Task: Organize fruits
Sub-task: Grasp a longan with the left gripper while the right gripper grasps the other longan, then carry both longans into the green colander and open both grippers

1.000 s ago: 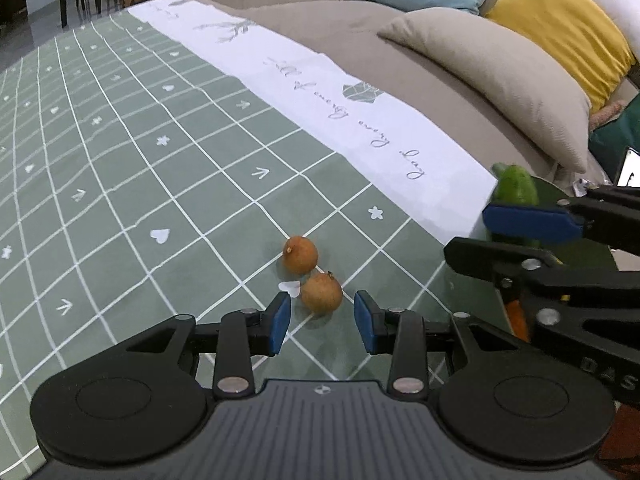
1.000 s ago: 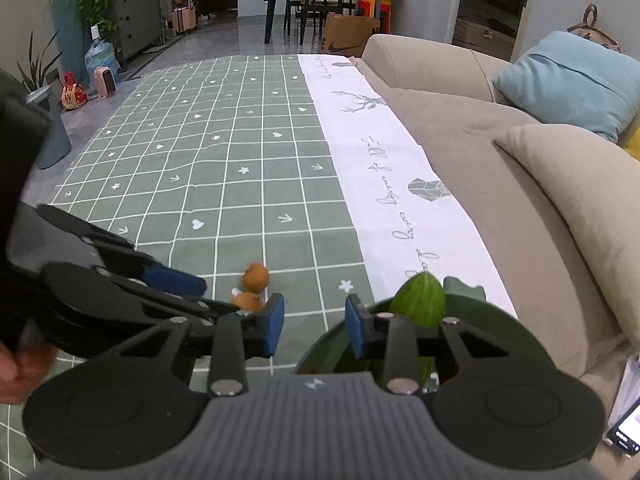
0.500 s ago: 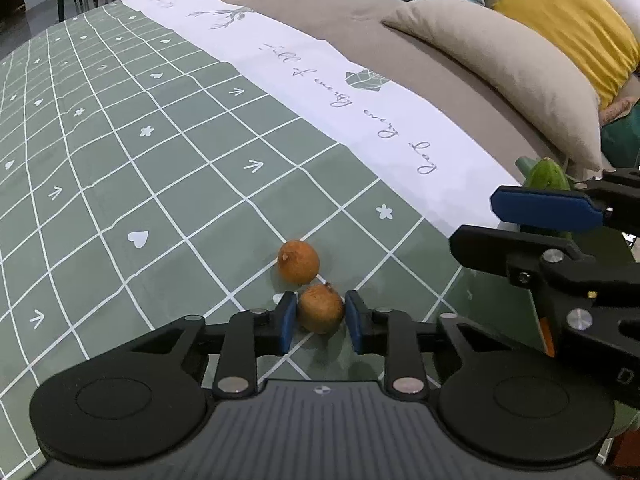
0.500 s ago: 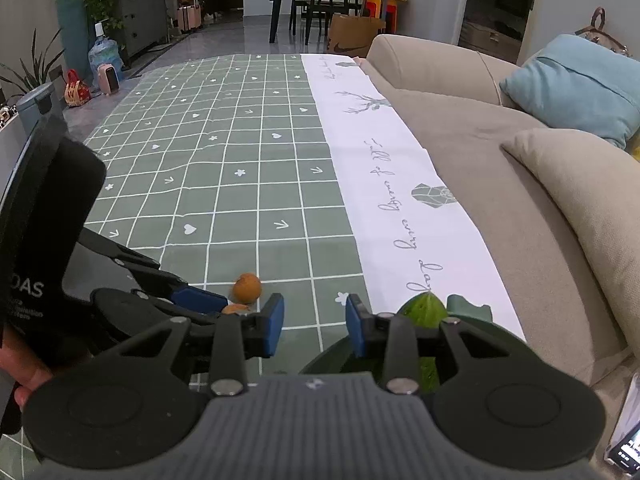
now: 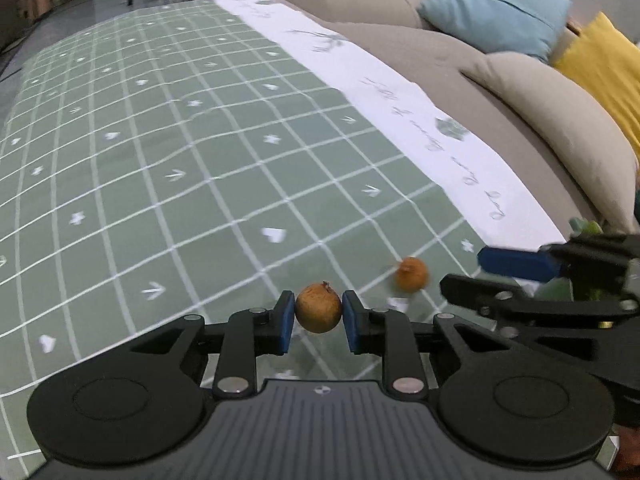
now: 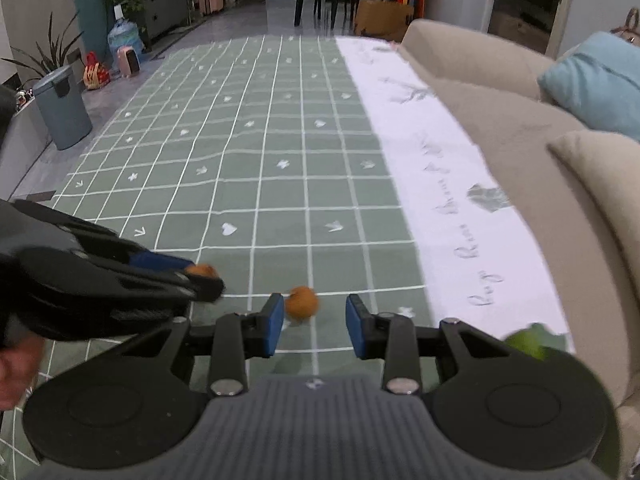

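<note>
- Your left gripper (image 5: pixel 319 315) is clamped on a small round brown fruit with a rough skin (image 5: pixel 318 308), lifted clear of the green grid-patterned tablecloth (image 5: pixel 160 184). Only the tips of the blue pads (image 5: pixel 285 322) pinch it at its widest part, so a quick swing or a roll of your wrist could squirt it out.
- A second small brown fruit (image 6: pixel 302 301) lies on the cloth at about 2 o'clock from the held one. In the right wrist view it sits just ahead of your right gripper (image 6: pixel 315 326), close to the left pad. Those jaws stand apart with nothing between them; a careless approach could knock the fruit rolling.
- Your two grippers work close together and could collide.
- The dark green dish (image 6: pixel 560 354) at 4 o'clock is blurred and mostly hidden behind the right gripper's body. A green fruit (image 6: pixel 527 345) there is hard to identify.
</note>
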Motion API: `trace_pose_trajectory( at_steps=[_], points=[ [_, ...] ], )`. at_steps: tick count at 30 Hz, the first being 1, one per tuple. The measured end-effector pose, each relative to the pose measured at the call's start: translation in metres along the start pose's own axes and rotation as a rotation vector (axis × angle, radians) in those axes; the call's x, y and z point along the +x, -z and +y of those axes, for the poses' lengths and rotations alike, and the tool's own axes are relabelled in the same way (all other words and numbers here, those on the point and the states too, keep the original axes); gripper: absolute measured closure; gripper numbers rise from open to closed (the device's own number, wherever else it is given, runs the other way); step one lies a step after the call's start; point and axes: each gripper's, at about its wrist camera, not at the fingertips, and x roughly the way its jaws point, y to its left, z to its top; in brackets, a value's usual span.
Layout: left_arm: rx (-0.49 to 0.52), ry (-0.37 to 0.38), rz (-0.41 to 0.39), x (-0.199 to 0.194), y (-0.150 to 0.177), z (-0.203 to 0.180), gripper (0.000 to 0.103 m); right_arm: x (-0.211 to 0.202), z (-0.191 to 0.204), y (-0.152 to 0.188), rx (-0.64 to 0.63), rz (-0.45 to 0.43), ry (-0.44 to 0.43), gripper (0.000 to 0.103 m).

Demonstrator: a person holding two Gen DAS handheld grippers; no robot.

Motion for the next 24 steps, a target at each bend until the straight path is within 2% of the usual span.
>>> trace_pose_trajectory(
  at_steps=[13, 15, 18, 24],
  points=[
    [-0.042, -0.008, -0.004, -0.004, 0.003, 0.026, 0.075, 0.047, 0.005, -0.012, 0.078, 0.109, 0.014, 0.073],
    [-0.045, -0.006, -0.001, -0.006, 0.004, 0.027, 0.075, 0.05, 0.005, -0.011, 0.079, 0.117, 0.021, 0.074],
    [-0.048, -0.007, -0.001, -0.01, 0.007, 0.028, 0.075, 0.053, 0.005, -0.01, 0.088, 0.121, 0.017, 0.083],
    [-0.033, -0.008, -0.015, -0.025, 0.01, 0.02, 0.075, 0.042, 0.006, -0.008, 0.104, 0.104, 0.007, 0.084]
  ],
)
